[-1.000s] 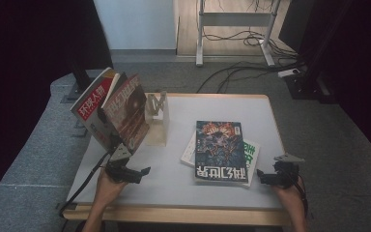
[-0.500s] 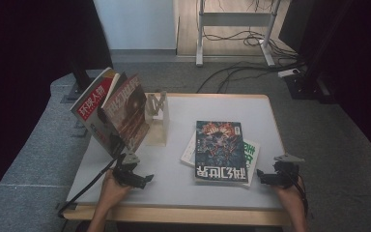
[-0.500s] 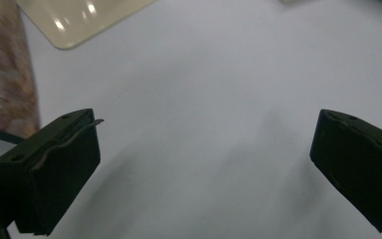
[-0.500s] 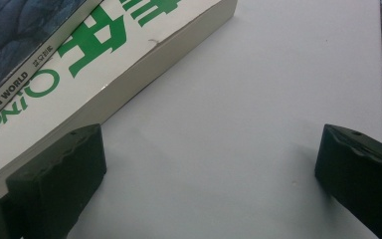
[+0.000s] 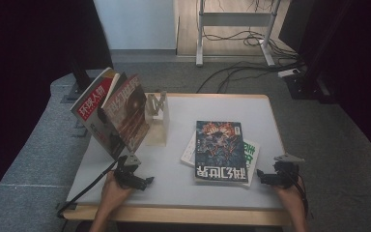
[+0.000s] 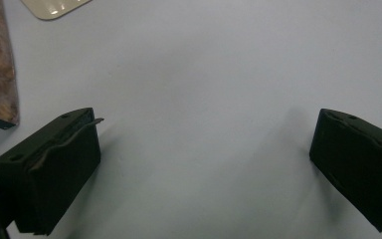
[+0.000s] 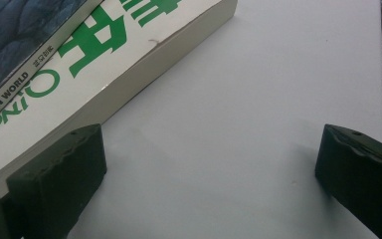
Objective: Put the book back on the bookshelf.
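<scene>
Fingers of left gripper (image 5: 147,181) spread wide, nothing held; it has backed off toward the near edge from the magazines (image 5: 125,108), which now lean on the stand (image 5: 156,116) at the table's (image 5: 174,164) left. That placement looks finished. Dark magazine (image 5: 220,151) lies flat mid-table on a green-lettered one (image 7: 104,55). Right gripper (image 5: 259,178) is just beside them, wide open, empty, likely up next
</scene>
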A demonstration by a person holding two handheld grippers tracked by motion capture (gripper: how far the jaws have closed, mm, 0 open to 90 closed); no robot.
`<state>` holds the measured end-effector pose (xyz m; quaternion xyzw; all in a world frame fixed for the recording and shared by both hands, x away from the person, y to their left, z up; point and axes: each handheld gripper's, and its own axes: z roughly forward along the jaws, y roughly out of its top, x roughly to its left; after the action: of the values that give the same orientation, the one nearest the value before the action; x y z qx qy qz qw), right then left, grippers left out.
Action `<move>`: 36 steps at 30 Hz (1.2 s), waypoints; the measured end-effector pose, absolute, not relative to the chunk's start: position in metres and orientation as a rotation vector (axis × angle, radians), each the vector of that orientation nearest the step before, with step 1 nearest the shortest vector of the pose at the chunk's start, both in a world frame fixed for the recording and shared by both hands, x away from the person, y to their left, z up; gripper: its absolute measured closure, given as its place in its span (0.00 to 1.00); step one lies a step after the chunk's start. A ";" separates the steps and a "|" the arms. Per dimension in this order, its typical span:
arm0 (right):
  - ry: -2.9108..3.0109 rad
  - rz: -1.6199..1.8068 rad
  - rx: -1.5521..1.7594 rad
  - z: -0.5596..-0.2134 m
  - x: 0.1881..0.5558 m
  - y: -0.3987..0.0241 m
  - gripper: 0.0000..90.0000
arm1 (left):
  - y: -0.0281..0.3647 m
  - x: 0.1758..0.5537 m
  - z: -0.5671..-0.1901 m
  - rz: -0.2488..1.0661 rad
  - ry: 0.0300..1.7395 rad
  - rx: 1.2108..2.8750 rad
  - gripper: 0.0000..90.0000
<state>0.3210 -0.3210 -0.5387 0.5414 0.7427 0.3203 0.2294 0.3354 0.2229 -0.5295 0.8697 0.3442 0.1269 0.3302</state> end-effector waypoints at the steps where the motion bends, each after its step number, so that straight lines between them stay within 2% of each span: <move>1: 2.044 0.881 1.490 -0.539 0.321 -0.321 0.00 | 0.223 0.335 -0.530 0.332 0.900 2.274 0.00; 11: 2.079 0.912 1.488 -0.536 0.319 -0.319 0.00 | 0.223 0.335 -0.530 0.333 0.901 2.273 0.00; 19: 2.088 0.969 1.426 -0.516 0.319 -0.303 0.00 | 0.223 0.335 -0.530 0.332 0.901 2.273 0.00; 23: 2.125 1.002 1.381 -0.507 0.322 -0.289 0.06 | 0.223 0.335 -0.530 0.332 0.901 2.273 0.00; 26: 2.145 1.024 1.347 -0.503 0.324 -0.277 0.05 | 0.223 0.335 -0.530 0.332 0.901 2.274 0.00; 29: 2.169 1.036 1.320 -0.500 0.328 -0.266 0.00 | 0.223 0.335 -0.530 0.332 0.901 2.274 0.00; 36: 2.225 1.013 1.252 -0.494 0.338 -0.238 0.00 | 0.223 0.335 -0.530 0.331 0.901 2.274 0.00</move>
<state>0.3382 -0.2382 -0.4941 0.4470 0.7942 0.3618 0.1961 0.3353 0.2231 -0.5297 0.8695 0.3446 0.1267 0.3305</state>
